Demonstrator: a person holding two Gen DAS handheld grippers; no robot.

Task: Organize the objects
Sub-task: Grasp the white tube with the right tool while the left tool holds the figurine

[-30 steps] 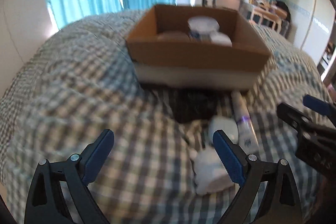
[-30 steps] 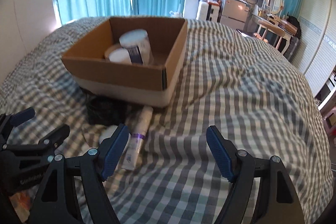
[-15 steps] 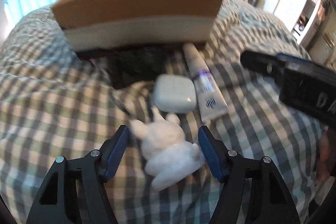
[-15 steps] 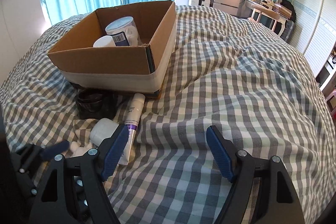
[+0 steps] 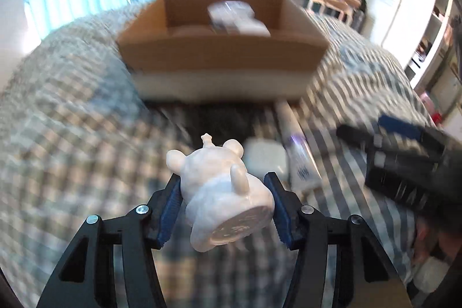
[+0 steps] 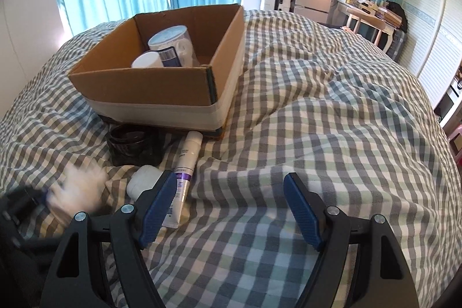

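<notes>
White figurine [image 5: 222,186], brown box [image 6: 161,85], grey-white checked blanket [image 6: 317,120], blue fingers [image 6: 157,210]

The left wrist view is smeared. The cardboard box [image 5: 222,48] and the things inside it are too fuzzy to name. The dark thing [image 5: 222,120] in front of the box is only a blur. The right tool [image 5: 404,160] there is blurry and cut off by the picture's edge. In the right wrist view the white toy [image 6: 78,186] is a blur, and the left tool [image 6: 23,204] is mostly hidden at the edge.
</notes>
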